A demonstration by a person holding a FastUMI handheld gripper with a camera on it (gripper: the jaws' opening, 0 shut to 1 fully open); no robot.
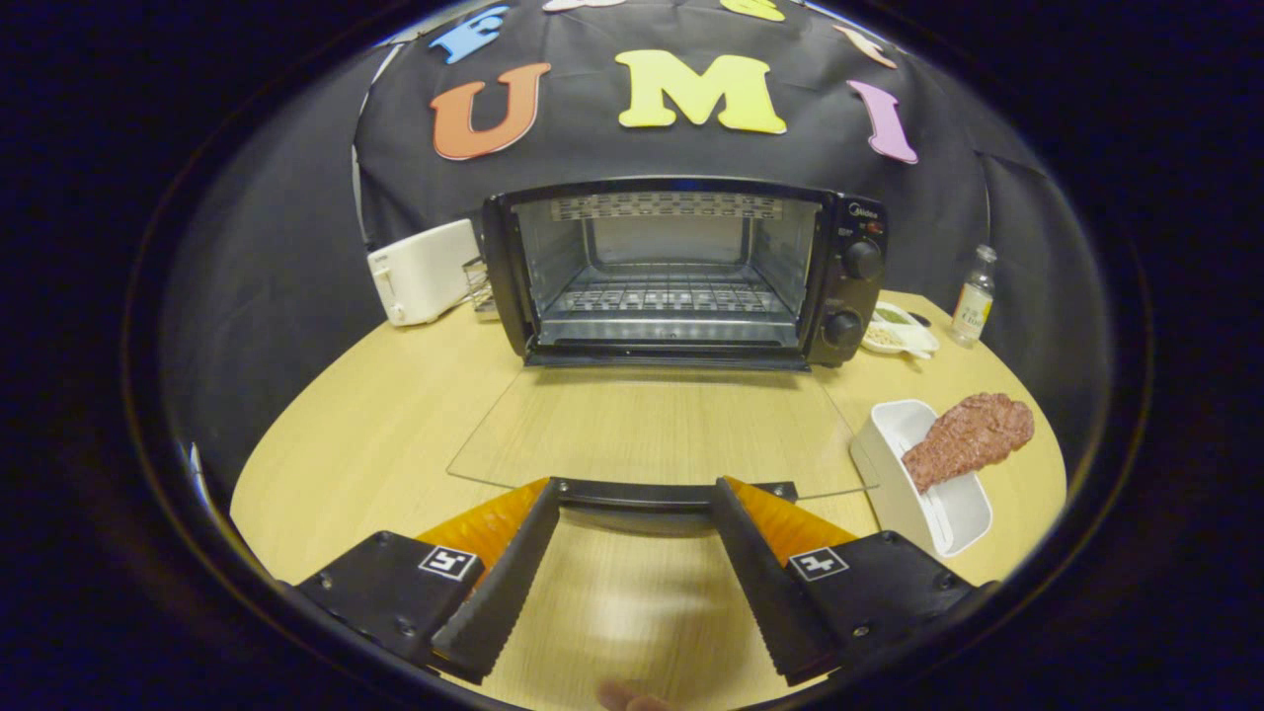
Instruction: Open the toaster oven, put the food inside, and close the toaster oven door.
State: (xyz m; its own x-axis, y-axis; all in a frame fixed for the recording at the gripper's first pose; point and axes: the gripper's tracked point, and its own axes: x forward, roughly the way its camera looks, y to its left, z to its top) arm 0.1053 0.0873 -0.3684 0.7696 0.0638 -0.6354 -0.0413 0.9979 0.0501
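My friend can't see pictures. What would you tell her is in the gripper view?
A black toaster oven stands on a wooden table with its glass door folded flat open, its wire rack bare. The open gripper has its fingertips at the door's dark handle. Off to one side, a piece of brown food rests on a white tray.

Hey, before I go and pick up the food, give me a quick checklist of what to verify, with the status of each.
1. Toaster oven door fully down: ok.
2. Wire rack inside bare: ok.
3. Gripper jaws open, holding nothing: ok.
4. Fingertips at the door handle, not yet backed off: not ok.
5. Food reachable, lying across the white tray rim beside the door: ok.
6. Food's weight and grip firmness: cannot tell.
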